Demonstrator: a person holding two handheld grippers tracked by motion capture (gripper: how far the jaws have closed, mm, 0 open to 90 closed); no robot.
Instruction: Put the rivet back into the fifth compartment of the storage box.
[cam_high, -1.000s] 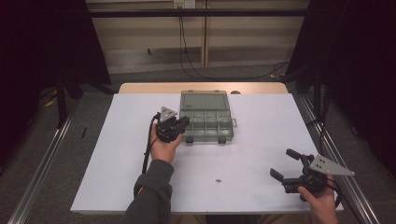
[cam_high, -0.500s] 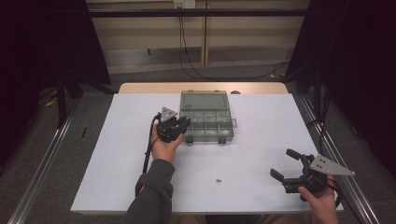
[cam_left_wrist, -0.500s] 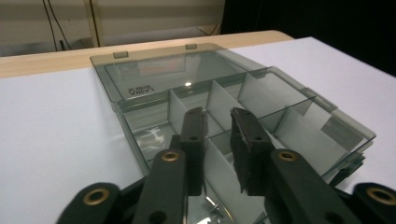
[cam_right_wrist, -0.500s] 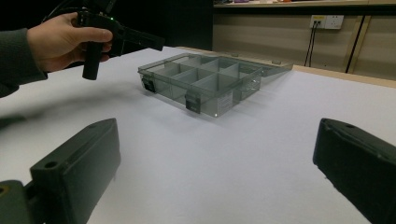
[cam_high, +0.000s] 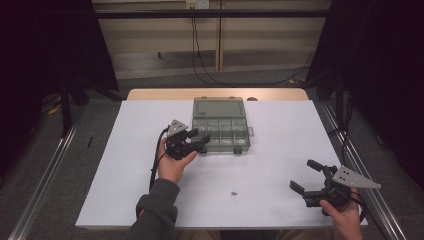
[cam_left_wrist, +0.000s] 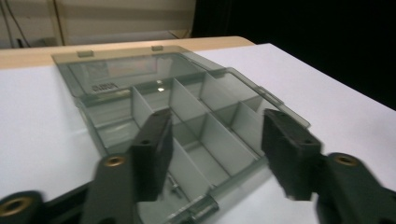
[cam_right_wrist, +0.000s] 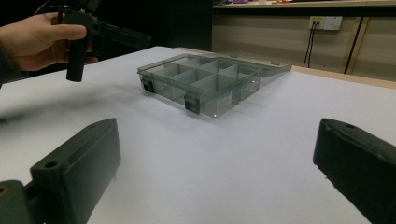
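Resting lower right of the high view, right claw (cam_high: 311, 189) gapes wide, empty. Small screw (cam_high: 233, 192) lies loose, lower centre of the worktop (cam_high: 280, 135). Left claw (cam_high: 196, 144), jaws apart, hovers at the open compartment box (cam_high: 221, 125), mid-frame. Risk: jaw nudges the light box, sliding it.
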